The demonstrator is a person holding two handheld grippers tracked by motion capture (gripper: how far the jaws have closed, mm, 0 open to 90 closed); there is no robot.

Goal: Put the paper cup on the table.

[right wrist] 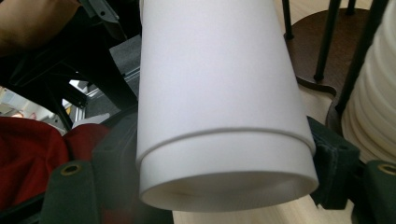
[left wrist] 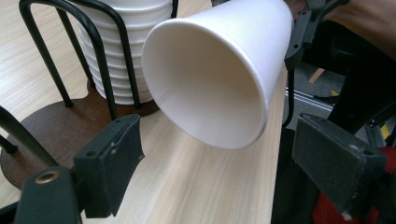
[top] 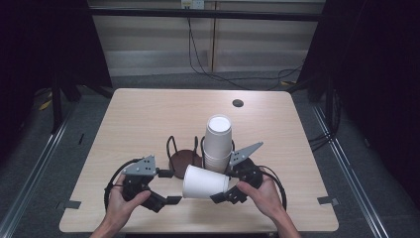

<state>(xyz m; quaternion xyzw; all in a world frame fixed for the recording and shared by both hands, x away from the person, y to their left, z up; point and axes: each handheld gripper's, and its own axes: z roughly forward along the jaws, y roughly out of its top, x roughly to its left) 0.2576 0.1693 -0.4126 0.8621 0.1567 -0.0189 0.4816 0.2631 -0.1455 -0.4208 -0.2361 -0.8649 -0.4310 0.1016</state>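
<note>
On the pale wood bench, dark room around, right tool clamps a cup; left tool gapes wide.

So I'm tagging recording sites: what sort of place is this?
Probably a lab recording booth, not a kitchen: black curtains flank a lone wooden table, cables trail across grey carpet, and tape marks sit on the table's corners.
</note>
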